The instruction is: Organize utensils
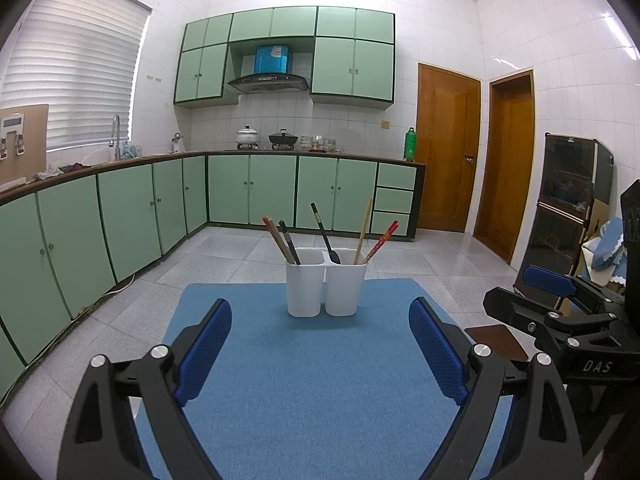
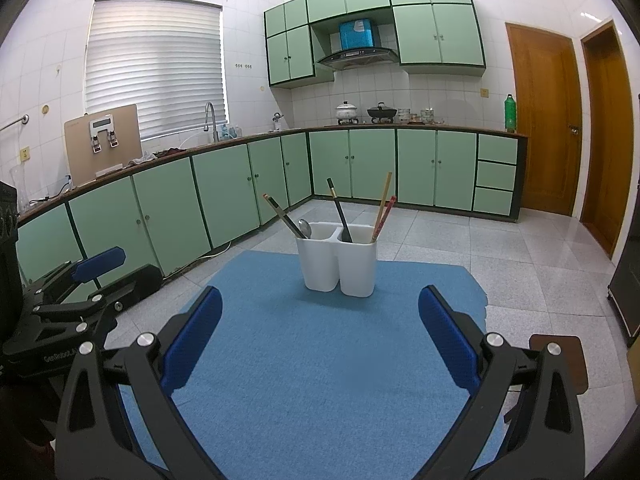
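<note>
1. Holder (image 1: pixel 326 288) stands upright on the mat's (image 1: pixel 304 380) far side; chopsticks (image 1: pixel 276 240) and black spoon (image 1: pixel 326 236) lean outward, handles up
2. Left gripper (image 1: pixel 320 344) and right gripper (image 2: pixel 320 336) both gape empty, near the holder

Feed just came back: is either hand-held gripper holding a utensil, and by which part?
Nothing is held. The left hand-held gripper and right hand-held gripper are both open over the blue mat; the utensils stand in the white holder.
</note>
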Tool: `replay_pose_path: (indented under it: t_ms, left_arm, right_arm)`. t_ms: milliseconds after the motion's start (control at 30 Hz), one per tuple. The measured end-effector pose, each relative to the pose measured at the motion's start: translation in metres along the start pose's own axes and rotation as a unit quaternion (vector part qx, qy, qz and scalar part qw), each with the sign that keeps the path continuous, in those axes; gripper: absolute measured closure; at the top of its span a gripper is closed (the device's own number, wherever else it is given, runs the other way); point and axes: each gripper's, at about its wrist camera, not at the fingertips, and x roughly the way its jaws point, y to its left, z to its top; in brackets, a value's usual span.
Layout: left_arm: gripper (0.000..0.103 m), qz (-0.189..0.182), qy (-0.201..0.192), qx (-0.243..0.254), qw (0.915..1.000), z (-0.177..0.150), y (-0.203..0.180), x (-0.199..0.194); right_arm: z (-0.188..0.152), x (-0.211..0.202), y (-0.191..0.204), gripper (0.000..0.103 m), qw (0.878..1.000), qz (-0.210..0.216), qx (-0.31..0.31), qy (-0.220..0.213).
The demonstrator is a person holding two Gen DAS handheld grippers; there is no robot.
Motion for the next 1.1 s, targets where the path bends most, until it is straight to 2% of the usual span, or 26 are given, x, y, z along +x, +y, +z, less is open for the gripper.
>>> replay_pose_path:
  t_ms: [1100]
  left_arm:
    - [0.015,0.001,0.002,-0.001,1.0000,0.0002,0.0021,-0.0011]
  right_arm:
    - [0.0006,0.0012,0.0016,0.007,1.000,0.000,0.000,0.001]
